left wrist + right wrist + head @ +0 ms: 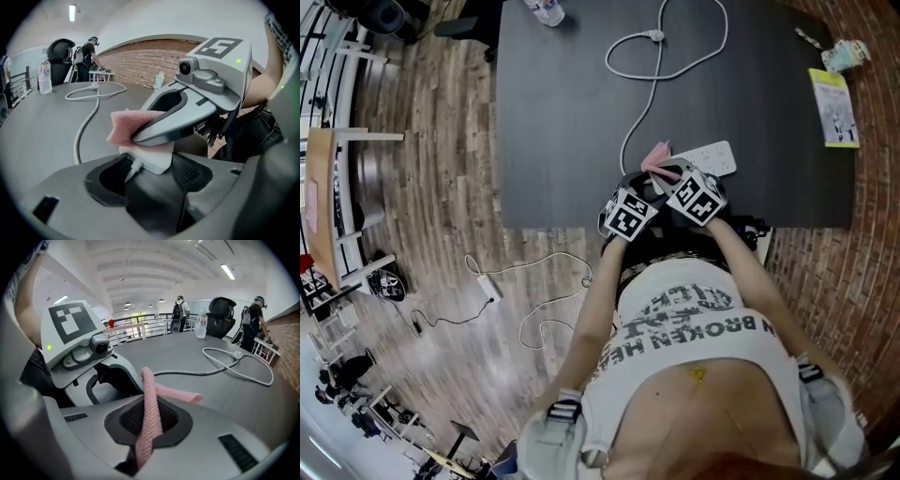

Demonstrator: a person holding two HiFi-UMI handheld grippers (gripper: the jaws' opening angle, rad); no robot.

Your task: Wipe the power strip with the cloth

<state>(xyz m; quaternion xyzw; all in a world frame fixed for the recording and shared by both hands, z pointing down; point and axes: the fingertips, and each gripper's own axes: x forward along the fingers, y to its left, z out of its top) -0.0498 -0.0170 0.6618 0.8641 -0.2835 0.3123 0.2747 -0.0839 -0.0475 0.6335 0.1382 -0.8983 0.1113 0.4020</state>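
My left gripper [150,172] stands wide apart, cable end of the power strip [151,158] in its mouth, pads not pressing; right gripper [149,420] is clamped on the pink cloth [151,394], which lies on the strip just ahead of my left jaws. Risk, I'd say: strip isn't pinned, so a wipe stroke could shove it along the table [562,112], or the crowded tools could knock together.

White plastic power strip [714,157] near front edge of dark desk [562,122], pink woven cloth [657,157] on its left end, white cable [652,86] looping behind, clear bottle [546,10] far left.
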